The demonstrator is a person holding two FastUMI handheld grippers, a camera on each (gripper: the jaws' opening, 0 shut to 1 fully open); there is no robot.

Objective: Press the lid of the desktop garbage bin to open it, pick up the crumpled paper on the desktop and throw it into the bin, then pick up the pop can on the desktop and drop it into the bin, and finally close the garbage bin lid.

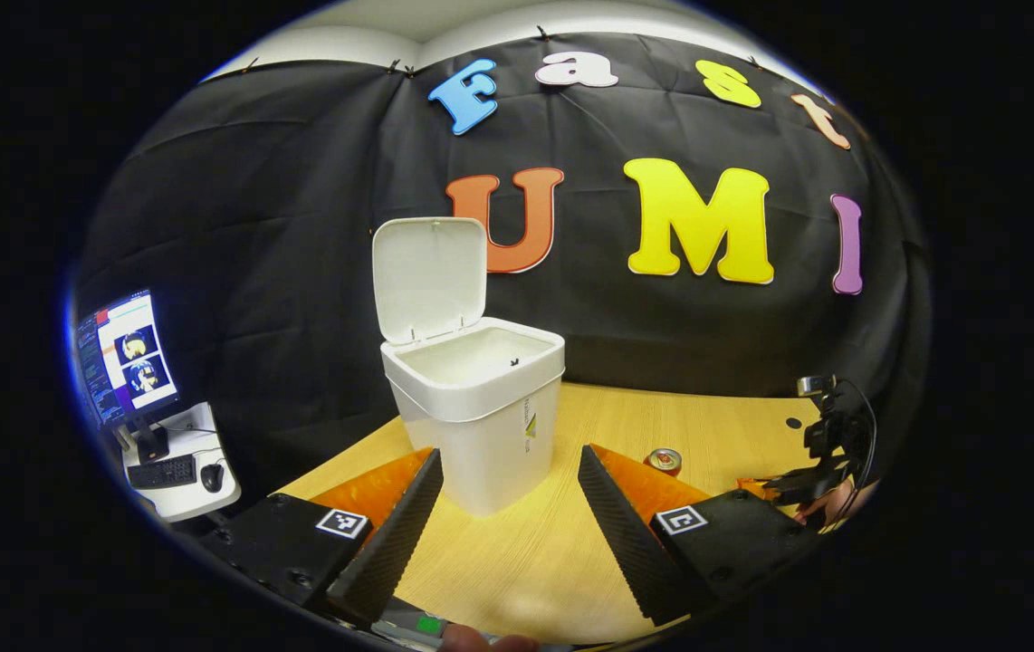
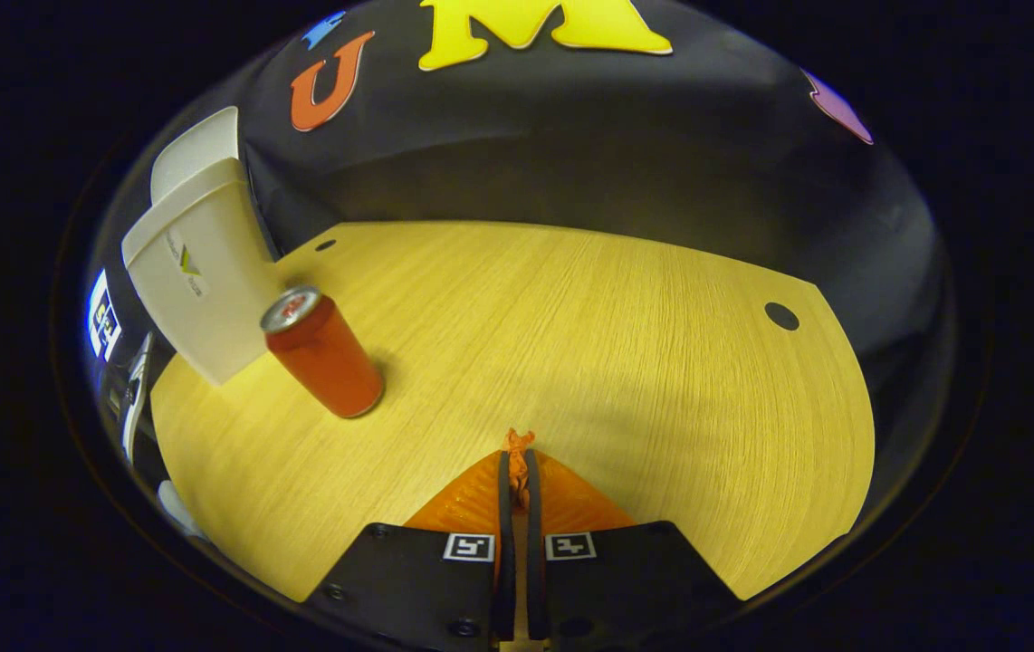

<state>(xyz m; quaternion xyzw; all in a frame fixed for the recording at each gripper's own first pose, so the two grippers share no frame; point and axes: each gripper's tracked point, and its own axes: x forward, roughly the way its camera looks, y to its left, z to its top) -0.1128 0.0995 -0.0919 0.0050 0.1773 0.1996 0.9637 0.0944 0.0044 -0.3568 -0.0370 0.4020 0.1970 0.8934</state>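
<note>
- Holding the left gripper [image 1: 510, 471] low over the wooden table [image 1: 662, 426], we keep its fingers spread wide with nothing between them, facing the white bin [image 1: 481, 426].
- We see the bin standing on the table with its lid [image 1: 429, 279] swung upright, the inside open to view.
- We have the right gripper [image 2: 518, 466] pinched almost together on a small orange scrap of crumpled paper [image 2: 517, 444], which pokes out at the fingertips above the table.
- We see the pop can [image 2: 322, 353] standing upright on the table just beside the bin, left of the right gripper and apart from it.
- We notice a monitor [image 1: 123, 358], keyboard and mouse on a side desk at the far left.
</note>
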